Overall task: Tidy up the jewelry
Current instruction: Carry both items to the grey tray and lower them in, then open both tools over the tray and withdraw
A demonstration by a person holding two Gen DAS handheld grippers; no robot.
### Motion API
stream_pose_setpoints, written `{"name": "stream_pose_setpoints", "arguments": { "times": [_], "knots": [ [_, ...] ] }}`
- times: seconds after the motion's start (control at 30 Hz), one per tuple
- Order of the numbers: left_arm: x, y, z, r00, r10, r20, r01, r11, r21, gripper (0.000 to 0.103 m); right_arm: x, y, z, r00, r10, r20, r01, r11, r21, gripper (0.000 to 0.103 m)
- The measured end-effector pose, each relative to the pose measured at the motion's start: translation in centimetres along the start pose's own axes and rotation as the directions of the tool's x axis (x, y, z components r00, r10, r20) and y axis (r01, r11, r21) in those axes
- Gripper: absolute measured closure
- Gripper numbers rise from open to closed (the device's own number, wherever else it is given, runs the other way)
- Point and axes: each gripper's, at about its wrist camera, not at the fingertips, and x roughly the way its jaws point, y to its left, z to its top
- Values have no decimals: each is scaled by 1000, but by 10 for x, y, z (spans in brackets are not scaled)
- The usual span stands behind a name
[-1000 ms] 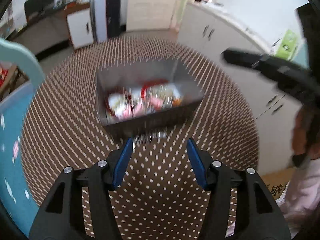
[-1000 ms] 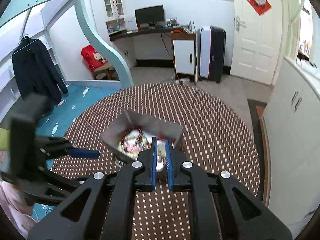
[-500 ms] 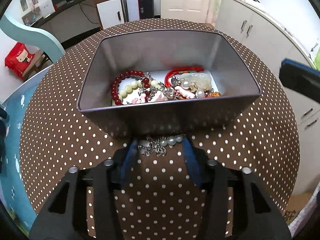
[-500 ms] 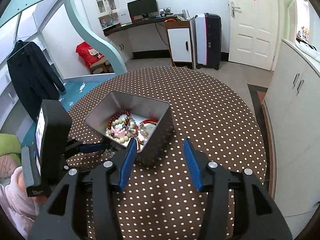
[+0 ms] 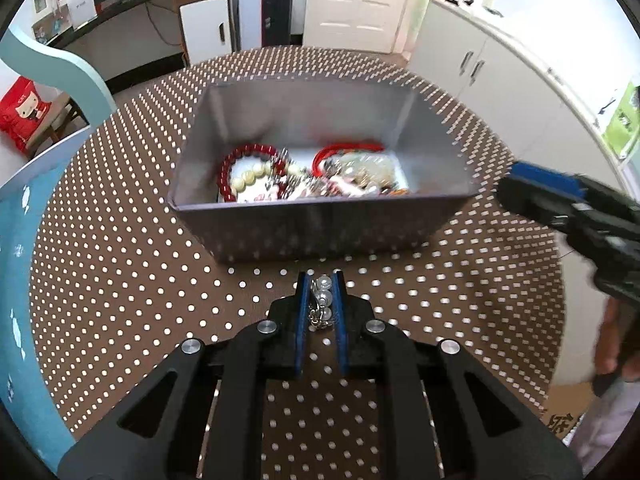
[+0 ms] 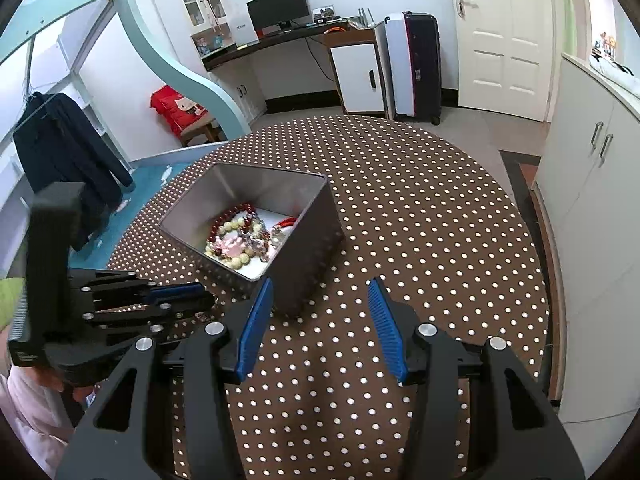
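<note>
1. One piece is in play right now: the left gripper (image 5: 321, 280) has its blue pads pinched narrow on a small pearl-and-chain piece (image 5: 322, 298), just in front of the near wall of the metal tin (image 5: 320, 232), above the dotted tablecloth (image 5: 120, 260). Whether the chain end touches the cloth, I can't tell.
2. The rest of the jewelry, namely the red bead bracelet (image 5: 244, 164), the cream beads (image 5: 250, 178) and a tangle of other bits, already sits inside the tin, so my read is that this piece goes in with them.
3. Lift first, then go forward. The near wall is tall, and a dangling chain could easily snag on the rim.
4. Keep the squeeze steady. Round beads between flat pads probably want to squirt out if the grip eases.
5. Only let go once the pads are clearly over the tin's floor, low enough that the piece doesn't bounce.
6. The right gripper (image 6: 320, 312) has its jaws spread wide with nothing in them, near the tin's corner. It could brace that corner if the tin slides, but I'd keep it out of the left one's path.
</note>
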Motion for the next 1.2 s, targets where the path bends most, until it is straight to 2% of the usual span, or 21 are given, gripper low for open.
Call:
{"name": "stream_pose_setpoints", "arguments": {
  "times": [0.2,0.33,0.43,0.5,0.6,0.77,0.8,0.83,0.87,0.9,0.93,0.97,1.0,1.07,1.2],
  "knots": [
    [-58,-5,9,994,-34,102,29,998,52,92,10,4,17,1000,27,-5,-27,999,46,56],
    [-92,-8,43,977,-39,209,22,996,85,92,19,13,29,1000,18,-11,-18,998,52,58],
    [-107,-11,62,962,-33,270,5,995,103,92,29,20,34,999,7,-40,-5,999,51,76],
    [-104,-12,69,961,-31,274,2,994,106,92,32,20,35,999,-18,-50,20,998,54,85],
    [-85,-8,73,970,-36,242,13,995,99,92,34,18,36,998,-34,-61,38,997,65,89],
    [-42,-1,78,985,-65,161,50,994,96,91,37,19,38,995,-65,-81,70,996,62,90],
    [-36,0,79,987,-63,151,49,994,94,90,37,20,38,994,-75,-79,80,995,58,88],
    [-33,2,81,988,-58,142,46,995,86,82,34,21,38,994,-83,-71,87,995,55,88],
    [-32,4,81,989,-49,137,40,997,72,55,31,22,39,994,-84,-64,88,995,56,83],
    [-33,8,81,989,-46,143,37,997,61,41,27,23,39,995,-87,-51,90,994,58,71],
    [-37,10,81,986,-44,164,36,998,52,28,20,24,41,994,-104,-30,106,992,61,63],
    [-42,12,81,984,-33,174,25,999,47,28,14,24,41,992,-125,-15,125,990,61,51],
    [-44,14,80,984,-19,175,12,999,41,27,8,25,41,989,-145,0,145,988,61,44],
    [-52,18,76,982,26,188,-30,999,18,20,-6,27,41,982,-188,34,185,980,67,38],
    [-69,22,58,977,93,192,-93,996,-8,20,-34,38,32,952,-289,104,281,956,89,17]
  ]
}}
